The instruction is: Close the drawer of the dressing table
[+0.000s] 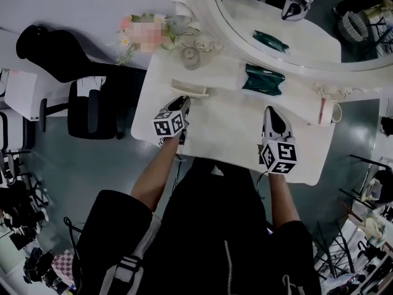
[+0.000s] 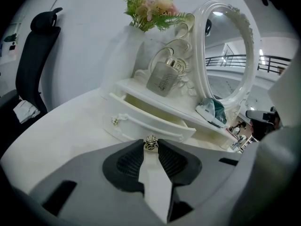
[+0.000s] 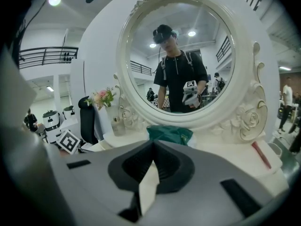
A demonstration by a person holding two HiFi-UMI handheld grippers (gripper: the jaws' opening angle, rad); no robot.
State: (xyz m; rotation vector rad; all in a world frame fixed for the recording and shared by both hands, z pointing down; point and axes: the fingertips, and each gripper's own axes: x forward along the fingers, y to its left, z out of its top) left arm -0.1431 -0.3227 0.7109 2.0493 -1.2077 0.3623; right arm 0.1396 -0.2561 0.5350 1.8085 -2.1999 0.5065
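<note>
Clearly the task is only beginning. The drawer [image 2: 155, 121] is standing pulled out from under the small shelf of the dressing table, directly ahead of my left claw [image 2: 150, 147], and I am seeing into its empty inside from above. My left claw is pinching narrow on the gold knob [image 2: 150, 143] of the drawer front; the knob is sitting right at the tips, between the two pads. A second knob [image 2: 114, 121] is showing to the left of this claw, apart from it.

My right claw [image 3: 153, 144] is hovering over the tabletop [image 3: 277, 173] with its jaws pressed together and nothing between them. A green pouch [image 3: 169, 133] is lying just beyond its tips, under the round mirror [image 3: 176, 55].

So, as I am judging it, the grip is done and the whole push is remaining: the drawer front must go straight forward, away from me, until it is sitting flush under the shelf.
</note>
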